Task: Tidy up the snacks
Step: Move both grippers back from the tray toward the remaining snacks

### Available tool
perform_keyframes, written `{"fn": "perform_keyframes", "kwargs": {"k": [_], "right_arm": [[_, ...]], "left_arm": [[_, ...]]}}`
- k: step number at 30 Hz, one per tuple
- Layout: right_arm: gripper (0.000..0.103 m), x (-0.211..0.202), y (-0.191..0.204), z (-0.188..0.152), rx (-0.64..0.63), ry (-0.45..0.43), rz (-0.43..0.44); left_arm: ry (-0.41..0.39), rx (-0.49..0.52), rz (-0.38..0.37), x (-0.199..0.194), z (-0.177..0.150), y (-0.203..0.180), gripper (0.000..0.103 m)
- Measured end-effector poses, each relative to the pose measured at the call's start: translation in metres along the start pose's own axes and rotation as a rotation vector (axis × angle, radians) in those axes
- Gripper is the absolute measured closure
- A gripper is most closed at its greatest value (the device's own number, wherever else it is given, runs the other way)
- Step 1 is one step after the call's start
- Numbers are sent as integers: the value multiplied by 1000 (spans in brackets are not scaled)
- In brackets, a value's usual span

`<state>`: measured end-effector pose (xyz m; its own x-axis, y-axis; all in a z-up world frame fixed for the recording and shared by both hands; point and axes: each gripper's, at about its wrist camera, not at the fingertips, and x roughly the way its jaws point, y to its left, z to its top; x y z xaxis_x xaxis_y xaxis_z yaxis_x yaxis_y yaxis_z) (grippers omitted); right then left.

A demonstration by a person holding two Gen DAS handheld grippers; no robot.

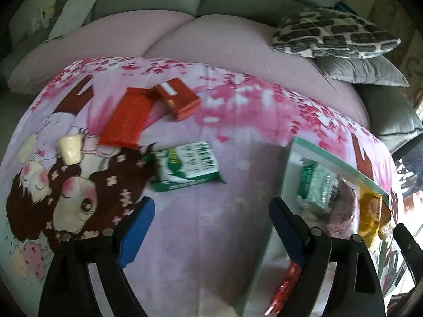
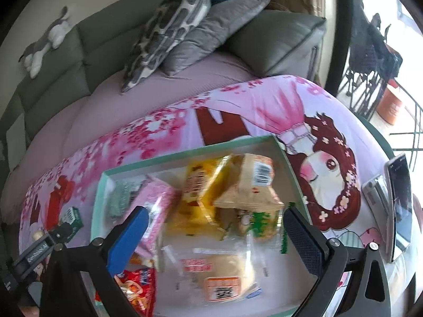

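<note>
The snacks are split between a shallow mint-edged box (image 2: 288, 163) and the cloth-covered bench (image 1: 211, 237) it sits on. Inside the box, seen from the right wrist, a yellow packet (image 2: 198, 192) and a tan packet with a barcode (image 2: 251, 187) lie just ahead of the right gripper (image 2: 211, 224), between its two fingers. A pink packet (image 2: 158, 203) lies against the left finger's blue pad (image 2: 129, 237), though the blur hides whether they touch. A clear-wrapped bun (image 2: 219, 269) lies lower between the fingers, and a red packet (image 2: 137, 288) sits behind the left finger. The right fingers are spread wide and hold nothing.

From the left wrist, the left gripper (image 1: 211, 222) hangs over bare cloth, its fingers likewise released and empty. A green-and-white packet (image 1: 185, 166) lies ahead of them, nearer the left finger. Further ahead and to the left lie a flat red packet (image 1: 124, 121) and a red carton (image 1: 179, 100), touching each other at one corner. A small cream cup (image 1: 69, 149) stands beyond the left finger. The box lies beside and behind the right finger.

A phone (image 2: 399, 206) stands propped to the right of the right gripper. Past the bench is a sofa with a patterned cushion (image 1: 333, 34).
</note>
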<state>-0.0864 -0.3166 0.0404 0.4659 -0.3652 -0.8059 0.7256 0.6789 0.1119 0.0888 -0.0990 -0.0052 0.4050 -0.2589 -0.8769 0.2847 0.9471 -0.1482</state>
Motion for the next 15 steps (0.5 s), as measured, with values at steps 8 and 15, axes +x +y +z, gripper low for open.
{"fn": "perform_keyframes", "kwargs": {"k": [8, 15], "right_arm": [[0, -5, 34, -6, -74, 3, 45], [0, -4, 50, -12, -102, 16, 68]], "left_arm": [[-31, -42, 22, -12, 0, 26, 9], [-25, -78, 16, -15, -3, 40, 7]]}}
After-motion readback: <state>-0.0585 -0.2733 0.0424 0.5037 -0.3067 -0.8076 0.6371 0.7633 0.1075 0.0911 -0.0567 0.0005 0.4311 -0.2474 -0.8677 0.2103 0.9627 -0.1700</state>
